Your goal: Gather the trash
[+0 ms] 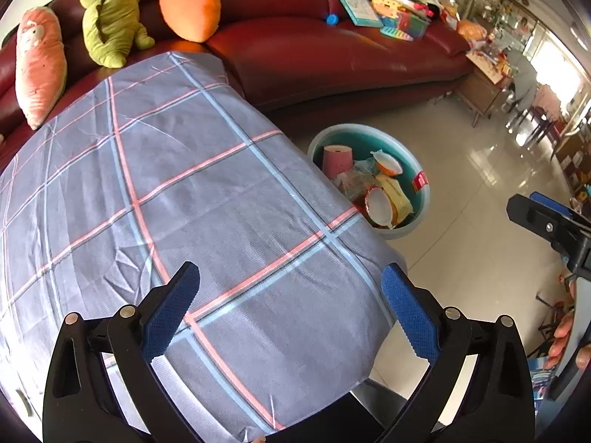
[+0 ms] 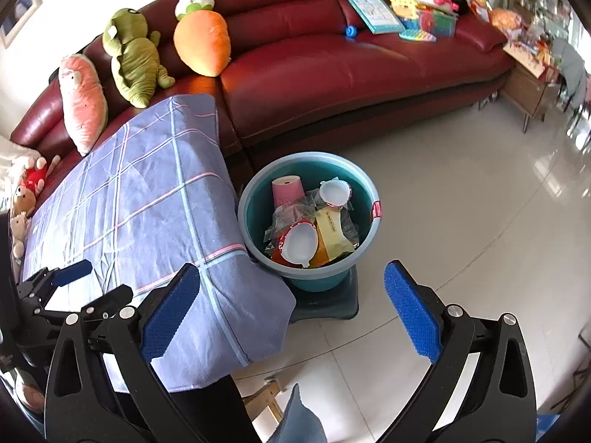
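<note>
While both grippers hang wide apart and hold nothing, the collected trash lies in a round teal basin (image 2: 255, 199) on the pale tiled floor (image 2: 461, 221), just beside the corner of a table covered by a grey-blue plaid cloth (image 1: 184, 192)

From the left wrist view, the left gripper (image 1: 291, 310) hovers above the cloth, its blue-padded fingers (image 1: 170, 313) spread far apart with only fabric visible between them. At the right edge of this view the right gripper (image 1: 546, 221) shows as a black arm with a blue pad, out over the floor

From the right wrist view, the right gripper (image 2: 291, 310) is also spread fully, one finger over the hanging cloth corner and the other over bare tile. Its jaws are empty. The left gripper (image 2: 66, 284) appears at the lower left, above the cloth

Inside the basin sit a pink paper cup (image 2: 288, 192) on its side, two small white foil-rimmed lids or cup tops (image 2: 299, 245), a yellow packet (image 2: 332, 232) and crumpled clear plastic wrappers (image 2: 284, 217). A red label sits on the basin's rim. The basin rests on a dark base (image 2: 332, 306)

Behind the table runs a dark red leather sofa (image 2: 351, 70). Plush toys line it: a pink one (image 2: 83, 103), a green one (image 2: 133, 59) and an orange carrot (image 2: 201, 42). Further along the seat lie books and colourful toys (image 2: 410, 14)
</note>
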The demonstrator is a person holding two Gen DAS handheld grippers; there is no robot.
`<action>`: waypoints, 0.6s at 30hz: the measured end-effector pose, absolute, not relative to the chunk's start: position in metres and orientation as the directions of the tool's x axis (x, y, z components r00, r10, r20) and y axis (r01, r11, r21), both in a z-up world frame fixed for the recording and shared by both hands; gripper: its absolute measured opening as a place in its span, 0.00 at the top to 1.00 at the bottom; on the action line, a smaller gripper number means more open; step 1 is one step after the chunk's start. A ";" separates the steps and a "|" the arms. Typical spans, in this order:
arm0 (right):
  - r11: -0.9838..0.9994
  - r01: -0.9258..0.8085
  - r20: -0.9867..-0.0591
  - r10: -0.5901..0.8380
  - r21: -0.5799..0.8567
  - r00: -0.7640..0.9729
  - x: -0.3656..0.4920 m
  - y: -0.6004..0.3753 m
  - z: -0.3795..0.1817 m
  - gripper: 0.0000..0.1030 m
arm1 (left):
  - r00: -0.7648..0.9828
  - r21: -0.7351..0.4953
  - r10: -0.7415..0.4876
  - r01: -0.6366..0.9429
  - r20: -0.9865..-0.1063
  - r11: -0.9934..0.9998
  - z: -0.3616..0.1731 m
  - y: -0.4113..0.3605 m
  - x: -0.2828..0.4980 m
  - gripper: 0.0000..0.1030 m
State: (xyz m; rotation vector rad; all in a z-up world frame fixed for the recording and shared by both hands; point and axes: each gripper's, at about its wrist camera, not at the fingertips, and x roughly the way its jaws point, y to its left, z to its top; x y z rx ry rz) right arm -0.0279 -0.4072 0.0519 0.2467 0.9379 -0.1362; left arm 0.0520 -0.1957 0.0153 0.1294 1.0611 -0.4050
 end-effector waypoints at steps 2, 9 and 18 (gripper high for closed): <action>0.967 0.215 -0.808 -0.015 0.138 0.589 -0.033 -0.404 0.054 0.07 | 0.430 -0.088 -0.259 0.378 -0.865 0.922 0.018 -0.193 0.049 0.04; 0.973 0.200 -0.802 -0.024 0.120 0.597 -0.038 -0.398 0.058 0.07 | 0.453 -0.081 -0.249 0.358 -0.856 0.930 0.023 -0.185 0.045 0.04; 0.971 0.202 -0.807 -0.018 0.127 0.590 -0.036 -0.401 0.050 0.07 | 0.448 -0.075 -0.231 0.339 -0.864 0.938 0.017 -0.186 0.050 0.04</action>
